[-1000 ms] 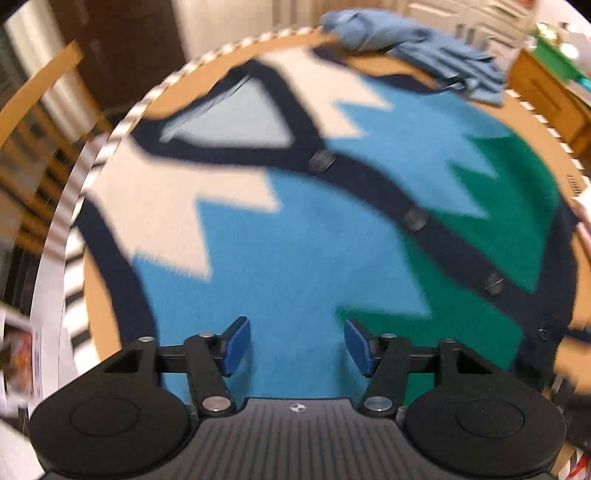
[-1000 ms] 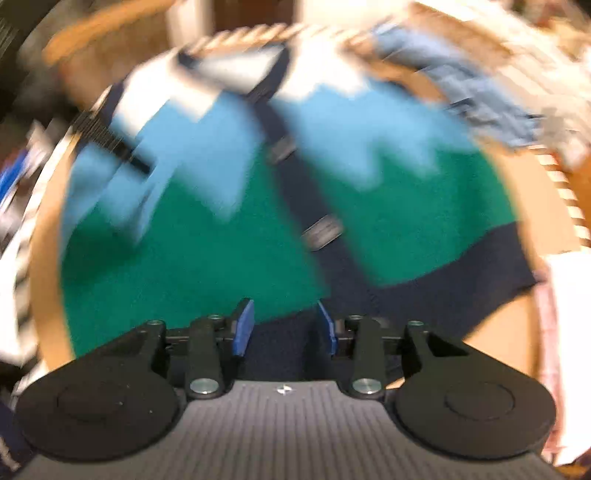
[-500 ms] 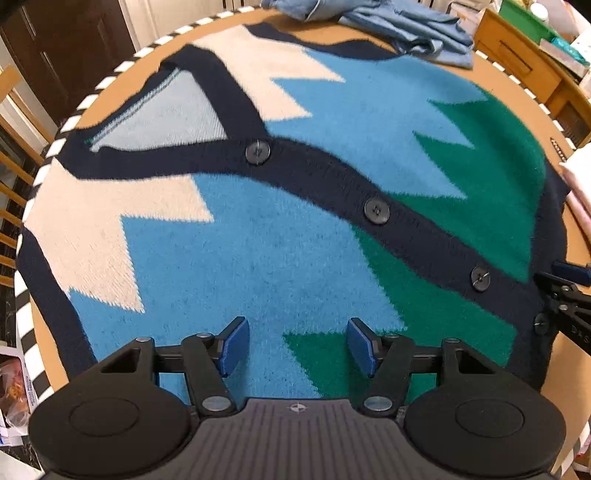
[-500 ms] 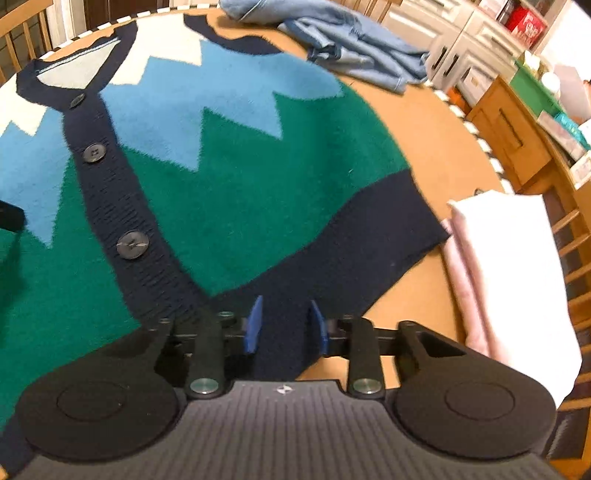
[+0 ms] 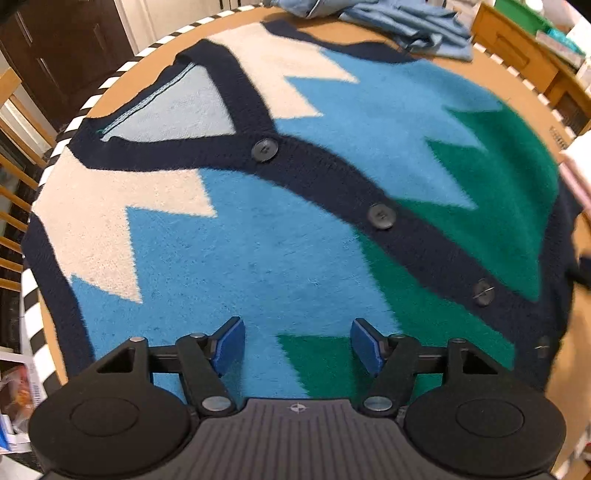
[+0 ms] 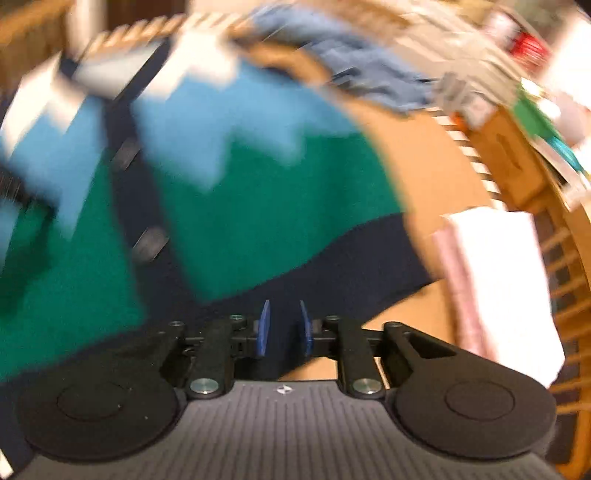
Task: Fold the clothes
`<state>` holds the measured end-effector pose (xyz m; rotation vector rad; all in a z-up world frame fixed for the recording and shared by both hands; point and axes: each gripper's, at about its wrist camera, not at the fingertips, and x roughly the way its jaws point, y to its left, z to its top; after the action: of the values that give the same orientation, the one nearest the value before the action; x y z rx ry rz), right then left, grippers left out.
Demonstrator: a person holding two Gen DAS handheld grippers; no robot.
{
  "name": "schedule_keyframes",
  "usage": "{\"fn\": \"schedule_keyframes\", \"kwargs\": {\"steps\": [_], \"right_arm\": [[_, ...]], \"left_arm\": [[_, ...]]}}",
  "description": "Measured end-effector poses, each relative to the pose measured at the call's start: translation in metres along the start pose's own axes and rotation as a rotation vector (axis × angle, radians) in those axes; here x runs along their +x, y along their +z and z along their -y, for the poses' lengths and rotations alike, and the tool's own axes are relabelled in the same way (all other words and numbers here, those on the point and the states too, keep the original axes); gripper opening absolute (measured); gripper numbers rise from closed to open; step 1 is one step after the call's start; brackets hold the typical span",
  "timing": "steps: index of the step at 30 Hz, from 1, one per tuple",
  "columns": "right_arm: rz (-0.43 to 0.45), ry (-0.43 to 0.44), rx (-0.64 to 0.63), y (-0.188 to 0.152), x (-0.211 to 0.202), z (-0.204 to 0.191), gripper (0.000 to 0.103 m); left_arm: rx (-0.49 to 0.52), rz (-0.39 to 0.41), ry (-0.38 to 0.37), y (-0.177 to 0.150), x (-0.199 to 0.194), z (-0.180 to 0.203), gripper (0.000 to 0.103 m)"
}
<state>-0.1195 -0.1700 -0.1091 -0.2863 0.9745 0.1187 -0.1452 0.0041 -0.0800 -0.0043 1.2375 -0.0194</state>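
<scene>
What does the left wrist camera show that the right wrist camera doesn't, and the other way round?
Only the left wrist view shows the left gripper, jaws opening over bare knit, and sharp buttons. Only the right wrist view shows the right gripper, jaws opening with the navy hem between them, and the folded white cloth. Both share the cardigan, the blue garment and the round table.

the left gripper (image 5: 297, 345) points steeply down, its fingers (image 5: 229, 345) set wide and opening with nothing clamped. the right gripper (image 6: 283, 328) tilts down too, fingers (image 6: 263, 328) narrow, opening.
</scene>
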Motion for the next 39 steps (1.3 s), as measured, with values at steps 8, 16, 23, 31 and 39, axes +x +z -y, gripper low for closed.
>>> {"fn": "schedule_keyframes", "kwargs": {"steps": [8,16,23,31,39], "right_arm": [[0.100,0.096,0.139,0.049,0.059,0.099,0.040],[-0.026,0.049,0.107,0.040,0.092,0.107,0.058],[-0.025,0.047,0.169,0.031,0.094,0.121,0.073],[0.088,0.083,0.186,0.019,0.037,0.113,0.065],[0.134,0.211,0.237,-0.034,-0.029,0.059,0.073]], "left_arm": [[0.025,0.012,-0.066,0.010,0.010,0.049,0.072],[0.001,-0.018,-0.006,0.022,0.020,0.068,0.075],[-0.022,-0.013,0.010,0.025,0.026,0.072,0.083],[-0.023,0.007,0.037,0.021,0.010,0.064,0.081],[0.049,0.063,-0.010,0.005,-0.014,0.054,0.082]]}}
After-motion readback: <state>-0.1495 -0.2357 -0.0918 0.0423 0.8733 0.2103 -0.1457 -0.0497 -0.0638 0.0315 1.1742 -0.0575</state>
